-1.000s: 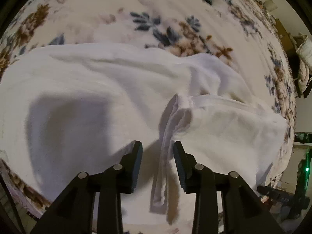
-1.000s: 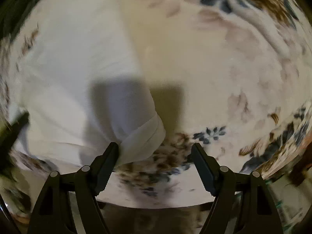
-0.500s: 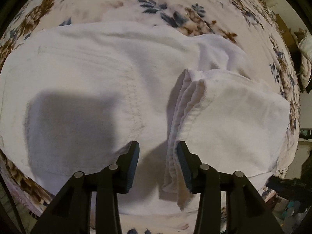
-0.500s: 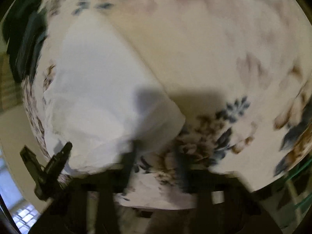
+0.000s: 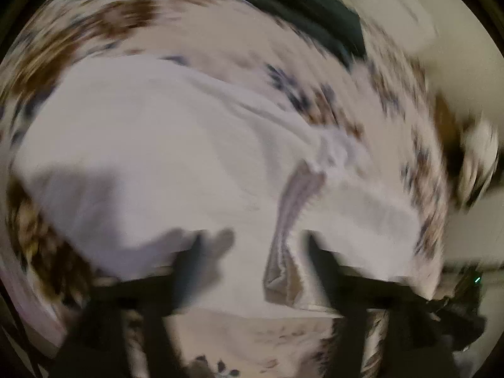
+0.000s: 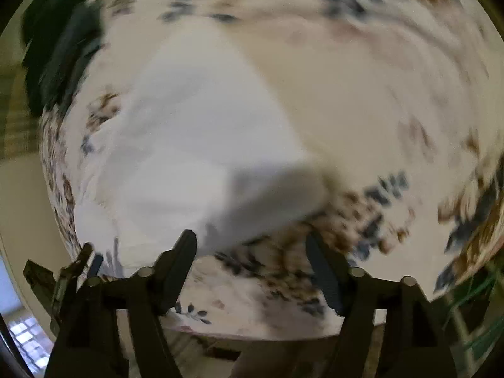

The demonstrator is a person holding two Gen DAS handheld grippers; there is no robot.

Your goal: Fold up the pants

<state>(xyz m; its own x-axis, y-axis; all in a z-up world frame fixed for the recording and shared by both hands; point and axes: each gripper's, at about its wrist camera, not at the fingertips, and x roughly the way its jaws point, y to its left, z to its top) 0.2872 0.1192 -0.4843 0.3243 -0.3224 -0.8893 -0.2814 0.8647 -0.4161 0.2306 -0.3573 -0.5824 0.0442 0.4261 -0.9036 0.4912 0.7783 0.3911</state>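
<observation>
White pants (image 5: 176,163) lie folded on a floral bedspread (image 5: 104,31). In the blurred left wrist view a folded hem edge (image 5: 289,220) runs down between my fingers. My left gripper (image 5: 252,252) is open above the pants, holding nothing. In the right wrist view the pants (image 6: 195,132) lie to the left and ahead, with one corner (image 6: 302,189) near the gap. My right gripper (image 6: 250,252) is open and empty above the bedspread (image 6: 378,94) near the bed's front edge.
A dark green garment (image 5: 315,9) lies at the far side of the bed; it also shows in the right wrist view (image 6: 63,53). The bed's edge and floor show below my right gripper. Room clutter (image 5: 478,157) stands to the right of the bed.
My left gripper has opened wider and pulled back from the hem edge, moving fast. My right gripper has drawn back from the pants' corner and stays open.
</observation>
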